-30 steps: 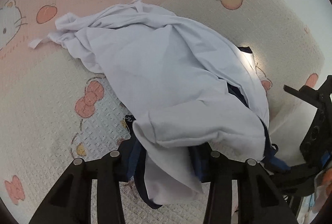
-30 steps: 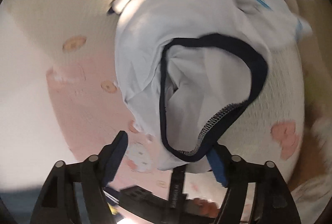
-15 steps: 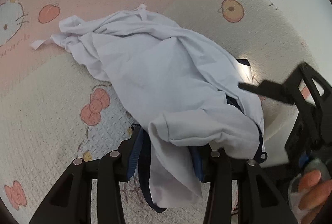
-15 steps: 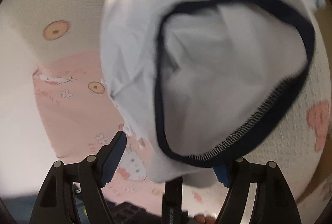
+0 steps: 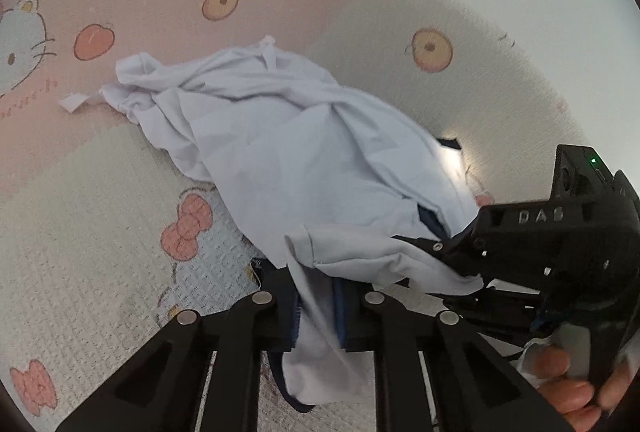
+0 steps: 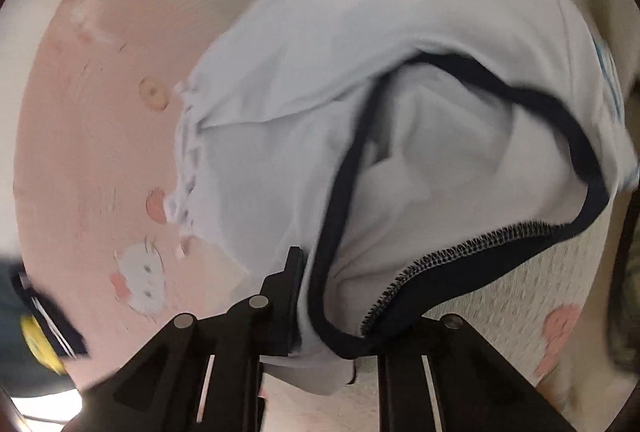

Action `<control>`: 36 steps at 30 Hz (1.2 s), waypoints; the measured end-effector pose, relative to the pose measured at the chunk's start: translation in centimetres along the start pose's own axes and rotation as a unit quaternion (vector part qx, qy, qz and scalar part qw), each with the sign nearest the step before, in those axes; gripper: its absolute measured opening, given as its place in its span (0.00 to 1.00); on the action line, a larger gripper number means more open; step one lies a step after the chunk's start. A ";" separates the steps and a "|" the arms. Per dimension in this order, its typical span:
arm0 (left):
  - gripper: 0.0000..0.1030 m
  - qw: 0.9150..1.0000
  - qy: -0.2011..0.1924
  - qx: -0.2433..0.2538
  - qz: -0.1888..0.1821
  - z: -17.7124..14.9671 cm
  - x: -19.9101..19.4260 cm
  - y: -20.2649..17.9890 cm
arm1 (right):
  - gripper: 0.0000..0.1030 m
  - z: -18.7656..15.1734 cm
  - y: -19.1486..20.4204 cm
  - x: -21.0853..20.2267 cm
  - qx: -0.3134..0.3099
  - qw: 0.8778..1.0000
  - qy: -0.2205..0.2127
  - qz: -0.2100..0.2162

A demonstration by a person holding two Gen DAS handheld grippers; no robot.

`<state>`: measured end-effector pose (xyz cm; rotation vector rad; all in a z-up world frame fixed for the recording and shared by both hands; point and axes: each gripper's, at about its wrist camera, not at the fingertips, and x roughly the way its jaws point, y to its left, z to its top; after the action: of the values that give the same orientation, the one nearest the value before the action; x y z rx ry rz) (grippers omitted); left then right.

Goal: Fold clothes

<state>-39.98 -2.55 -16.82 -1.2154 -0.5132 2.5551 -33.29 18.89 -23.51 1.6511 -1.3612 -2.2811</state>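
Note:
A white T-shirt (image 5: 304,160) with navy collar trim lies crumpled on a bedspread. In the left wrist view my left gripper (image 5: 318,316) is shut on a hanging fold of the shirt's near edge, with cloth pinched between the blue pads. My right gripper (image 5: 448,256) reaches in from the right and bites the shirt beside the navy trim. In the blurred right wrist view the T-shirt (image 6: 360,52) fills the frame. The navy collar (image 6: 348,172) loops down between the fingers of my right gripper (image 6: 336,336), which is shut on it.
The pink and cream cartoon-cat bedspread (image 5: 100,232) covers the whole surface. A hand (image 5: 568,396) holds the right gripper's handle at lower right. A white label (image 5: 74,101) sticks out at the shirt's far left. A dark and yellow object (image 6: 36,336) sits at the left edge.
The right gripper swung in from the right to the shirt's near end and its jaws narrowed on the collar. The left jaws narrowed on the cloth. The shirt shifted slightly.

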 end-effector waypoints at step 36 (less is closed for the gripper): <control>0.03 0.997 -0.065 -0.019 0.034 -2.7 -22.6 7.1 | 0.14 -19.5 16.6 -1.6 -0.299 0.947 0.117 0.016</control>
<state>-24.56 -17.07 -5.79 -1.1016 -0.5599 2.7078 -24.92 -2.83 -12.85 1.5877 -0.5543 -2.0919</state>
